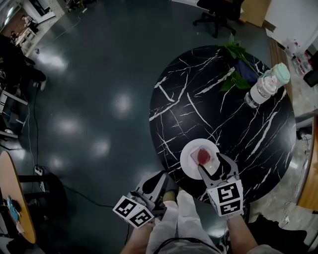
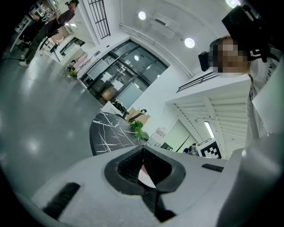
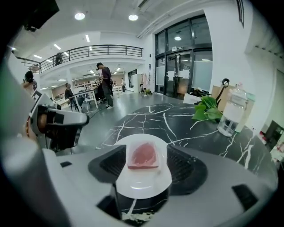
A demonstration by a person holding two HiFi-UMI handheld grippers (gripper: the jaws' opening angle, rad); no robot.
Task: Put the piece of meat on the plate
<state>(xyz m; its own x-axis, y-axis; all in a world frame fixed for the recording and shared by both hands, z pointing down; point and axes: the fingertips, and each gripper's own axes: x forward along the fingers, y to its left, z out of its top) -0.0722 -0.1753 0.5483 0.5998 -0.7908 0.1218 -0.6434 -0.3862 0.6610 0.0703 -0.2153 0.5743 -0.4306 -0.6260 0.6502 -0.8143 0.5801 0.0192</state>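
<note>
A pink slab of meat (image 1: 203, 157) lies on the small white plate (image 1: 186, 155) at the near edge of the round black marble table (image 1: 198, 99). My right gripper (image 1: 214, 166) hangs just over the plate's near side, open. In the right gripper view the meat (image 3: 143, 156) rests on the plate (image 3: 142, 186) between the two dark pads (image 3: 111, 165), which stand clear of it on both sides. My left gripper (image 1: 160, 177) is held low, off the table's near-left edge, shut with nothing in it. The left gripper (image 2: 143, 153) view shows a sliver of plate past its tips.
A clear water bottle (image 1: 266, 84) and green leaves (image 1: 236, 54) sit at the table's far right, also seen as bottle (image 3: 231, 113) and leaves (image 3: 206, 111). An office chair (image 1: 218, 12) stands beyond. A wooden table (image 1: 12, 198) lies at the far left. People stand in the background.
</note>
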